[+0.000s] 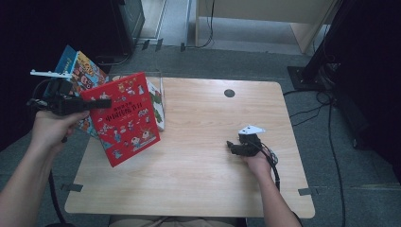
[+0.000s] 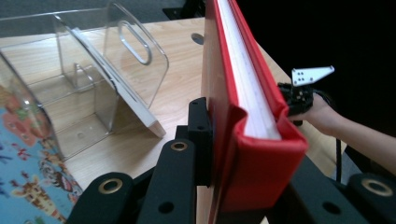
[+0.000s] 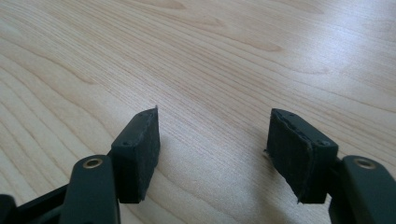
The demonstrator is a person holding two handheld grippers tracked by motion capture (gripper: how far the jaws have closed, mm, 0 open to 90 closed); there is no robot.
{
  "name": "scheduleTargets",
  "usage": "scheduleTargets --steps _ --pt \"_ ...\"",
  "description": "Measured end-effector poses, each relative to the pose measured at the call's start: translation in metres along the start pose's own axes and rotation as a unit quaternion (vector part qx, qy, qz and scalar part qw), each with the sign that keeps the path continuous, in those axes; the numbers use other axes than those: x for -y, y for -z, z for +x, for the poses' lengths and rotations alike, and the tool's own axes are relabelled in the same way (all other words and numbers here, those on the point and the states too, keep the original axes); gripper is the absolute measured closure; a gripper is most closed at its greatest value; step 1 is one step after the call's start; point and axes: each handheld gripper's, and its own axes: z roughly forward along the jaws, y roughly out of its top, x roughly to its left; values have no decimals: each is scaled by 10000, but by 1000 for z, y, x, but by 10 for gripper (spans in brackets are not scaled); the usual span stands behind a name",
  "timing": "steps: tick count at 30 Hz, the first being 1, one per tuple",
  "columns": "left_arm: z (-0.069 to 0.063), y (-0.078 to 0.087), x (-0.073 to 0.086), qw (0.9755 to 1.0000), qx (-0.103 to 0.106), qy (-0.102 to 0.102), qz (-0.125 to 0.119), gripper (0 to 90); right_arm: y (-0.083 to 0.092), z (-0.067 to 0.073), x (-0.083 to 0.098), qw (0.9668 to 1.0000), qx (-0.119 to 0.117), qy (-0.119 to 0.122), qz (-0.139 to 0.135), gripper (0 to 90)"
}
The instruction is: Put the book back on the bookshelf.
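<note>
A red hardcover picture book hangs tilted above the table's left edge, with my left gripper shut on its upper left corner. In the left gripper view the black jaws clamp the book's spine end, and its white page block runs away from the camera. My right gripper rests low over the wooden table, right of centre. In the right gripper view its two pads stand apart over bare wood with nothing between them.
A clear plastic book stand sits at the table's far left, with a white-edged book leaning in it. A blue cartoon-covered book shows behind the left hand. A round cable hole marks the far edge. Cables trail over the floor at right.
</note>
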Motion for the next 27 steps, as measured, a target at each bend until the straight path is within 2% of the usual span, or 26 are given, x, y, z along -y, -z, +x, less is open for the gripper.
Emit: scheduleTargets --steps 7,11,17,25,27 --pt "6 11 2 9997 -158 158 -71 804 -1 1 2 10000 -2 13 -93 305" --pt "8 16 3 9996 -218 135 -90 803 -1 1 3 9999 -14 19 -109 291" --pt "13 23 4 9990 -310 252 -179 804 -1 2 3 10000 -26 -1 -82 272" --pt "19 28 3 9972 -675 302 -127 804 -1 2 3 10000 -20 -7 -82 271" --pt "21 29 3 9969 -706 342 -116 803 -1 2 3 10000 -20 -2 -80 271"
